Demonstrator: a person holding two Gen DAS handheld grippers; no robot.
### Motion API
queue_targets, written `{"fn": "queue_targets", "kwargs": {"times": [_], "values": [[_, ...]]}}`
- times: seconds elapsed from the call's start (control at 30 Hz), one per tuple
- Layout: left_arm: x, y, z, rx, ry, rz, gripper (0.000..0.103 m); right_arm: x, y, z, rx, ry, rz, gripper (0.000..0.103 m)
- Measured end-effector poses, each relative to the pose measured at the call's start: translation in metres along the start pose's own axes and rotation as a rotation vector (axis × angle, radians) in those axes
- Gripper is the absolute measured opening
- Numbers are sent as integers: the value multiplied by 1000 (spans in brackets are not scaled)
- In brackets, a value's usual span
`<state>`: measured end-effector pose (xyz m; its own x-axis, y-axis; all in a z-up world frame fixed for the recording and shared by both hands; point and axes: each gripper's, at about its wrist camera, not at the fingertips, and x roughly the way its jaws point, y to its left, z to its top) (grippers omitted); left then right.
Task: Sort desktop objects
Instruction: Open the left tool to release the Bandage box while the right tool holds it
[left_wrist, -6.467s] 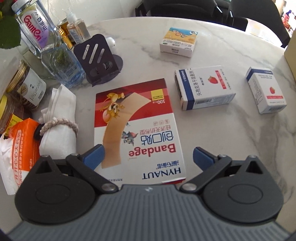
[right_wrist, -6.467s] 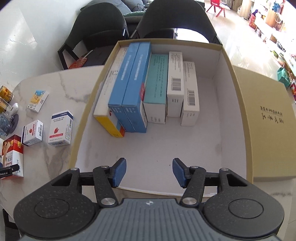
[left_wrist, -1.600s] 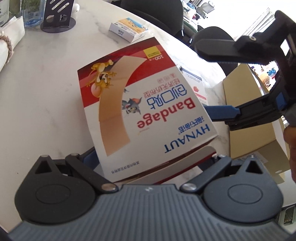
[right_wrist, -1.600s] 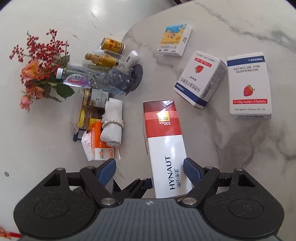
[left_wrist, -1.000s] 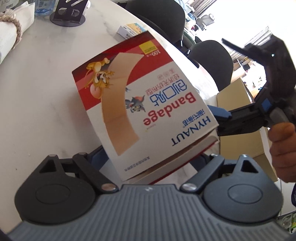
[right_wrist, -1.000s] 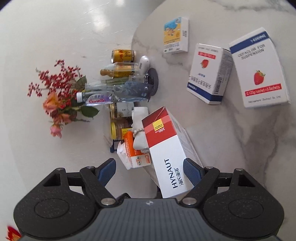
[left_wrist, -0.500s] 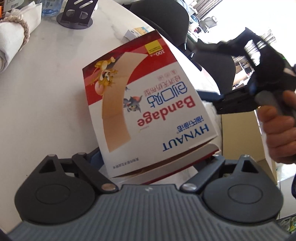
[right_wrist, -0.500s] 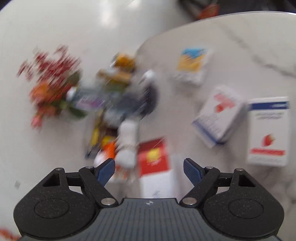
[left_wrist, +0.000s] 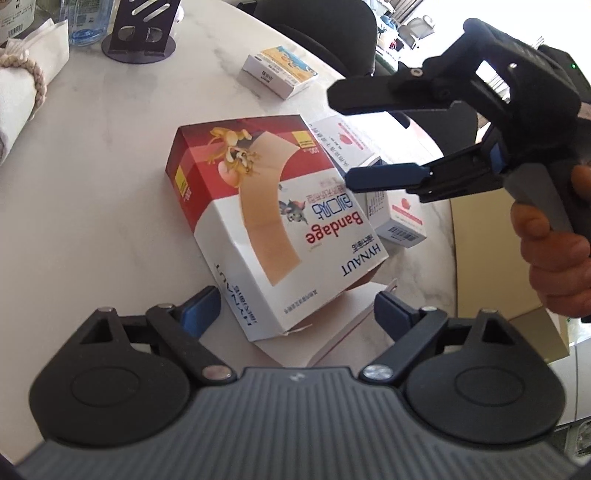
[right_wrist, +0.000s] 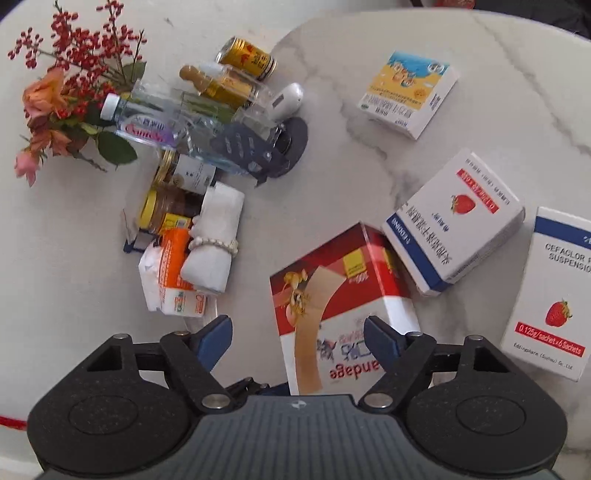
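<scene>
While the left claw (left_wrist: 295, 308) stands with its blue pads spread apart, the bandage box (left_wrist: 273, 225) sits between them, tilted, its near end flap hanging open, and neither pad presses on it; its lower edge rests on the marble table (left_wrist: 92, 192). The right claw (left_wrist: 341, 140) hangs above the far right corner of that box, its two fingers also apart with nothing clamped, a hand (left_wrist: 554, 258) wrapped round its grip; its jaws have just been opening a little. Just beyond the box lie two white strawberry cartons (right_wrist: 454, 218), one touching its far edge; farther off, a small yellow-and-blue carton (right_wrist: 408, 92) lies alone. To the left stand a rolled white cloth (right_wrist: 216, 236) ringed by a bead bracelet, an orange tissue pack (right_wrist: 173, 273), jars, a clear water bottle (right_wrist: 155, 125), a dark phone stand (left_wrist: 142, 33) and red-berried flowers (right_wrist: 70, 74).
</scene>
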<state>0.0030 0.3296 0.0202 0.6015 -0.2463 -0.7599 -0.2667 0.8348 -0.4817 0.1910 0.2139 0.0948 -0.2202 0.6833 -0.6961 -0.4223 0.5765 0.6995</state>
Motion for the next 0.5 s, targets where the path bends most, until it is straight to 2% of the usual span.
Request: {"fn": "queue_targets", "kwargs": {"times": [0.07, 0.2, 0.3, 0.37, 0.5], "values": [[-1, -4, 2, 19, 8, 27, 92, -1, -7, -3, -2, -1, -38, 84], [7, -4, 10, 44, -1, 22, 97, -1, -24, -8, 4, 22, -112, 85], [16, -14, 11, 100, 21, 35, 100, 16, -26, -7, -6, 63, -153, 85], [20, -23, 11, 144, 31, 64, 102, 30, -23, -8, -15, 88, -174, 85], [26, -28, 12, 185, 30, 136, 103, 39, -11, -17, -62, 113, -165, 90]]}}
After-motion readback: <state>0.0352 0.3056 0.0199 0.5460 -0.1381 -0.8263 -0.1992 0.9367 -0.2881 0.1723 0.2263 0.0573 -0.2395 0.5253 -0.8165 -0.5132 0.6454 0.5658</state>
